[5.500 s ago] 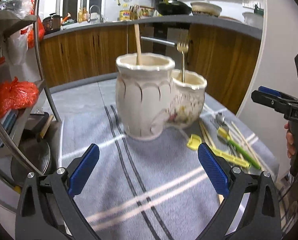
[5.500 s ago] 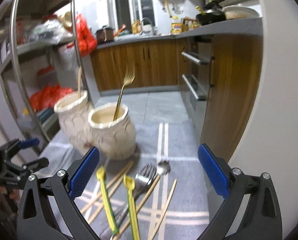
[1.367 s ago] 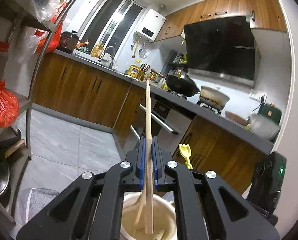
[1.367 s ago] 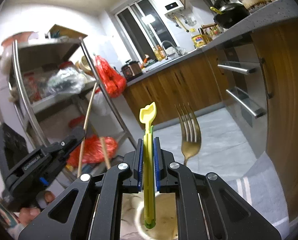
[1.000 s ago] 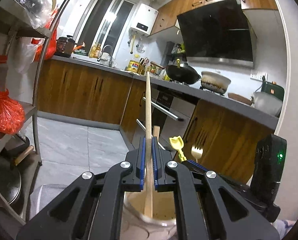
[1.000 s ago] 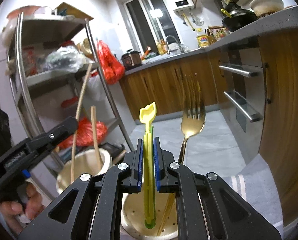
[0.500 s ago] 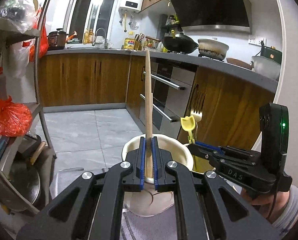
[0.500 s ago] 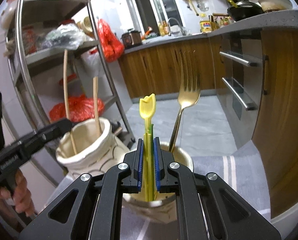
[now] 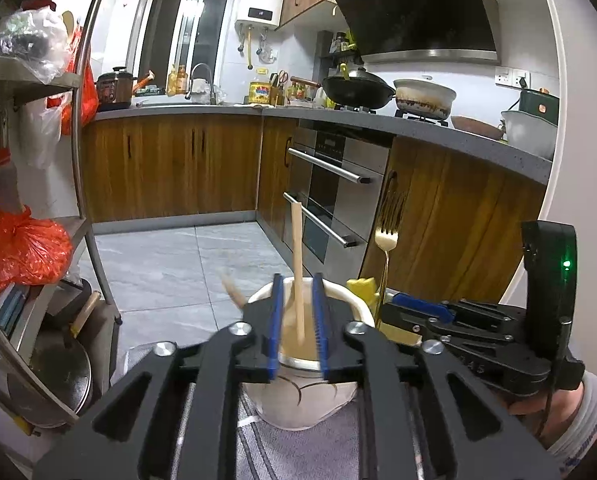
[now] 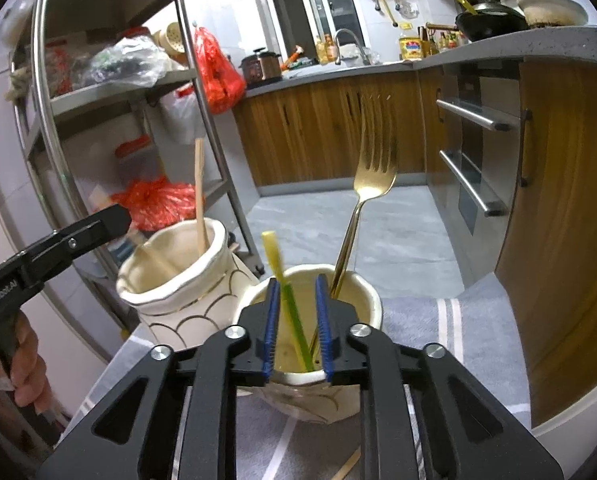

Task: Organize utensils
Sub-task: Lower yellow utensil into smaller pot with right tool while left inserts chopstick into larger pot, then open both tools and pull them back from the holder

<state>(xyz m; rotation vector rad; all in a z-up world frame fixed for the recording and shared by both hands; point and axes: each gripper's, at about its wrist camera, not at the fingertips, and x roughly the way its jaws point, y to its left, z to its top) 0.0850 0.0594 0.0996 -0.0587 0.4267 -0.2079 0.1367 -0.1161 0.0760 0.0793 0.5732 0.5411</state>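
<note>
Release step in hand. Left gripper [image 9: 297, 322], jaws apart, frees a wooden chopstick [image 9: 298, 272] in the left scalloped cream ceramic jar [image 10: 170, 280]. Right gripper [image 10: 296, 320], parted, frees a yellow-green plastic utensil [image 10: 288, 300] in the right cream jar [image 10: 362, 294] beside a gold fork [image 10: 368, 184]. Next, judged: withdraw upward without snagging.

A second wooden chopstick [image 9: 231, 289] left of the left gripper [image 9: 297, 326] is motion-blurred.

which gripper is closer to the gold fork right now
Right. The right gripper hangs open over the shorter cream ceramic jar that holds the gold metal fork, right beside its handle. The left gripper is open over the taller cream jar next to it.
</note>
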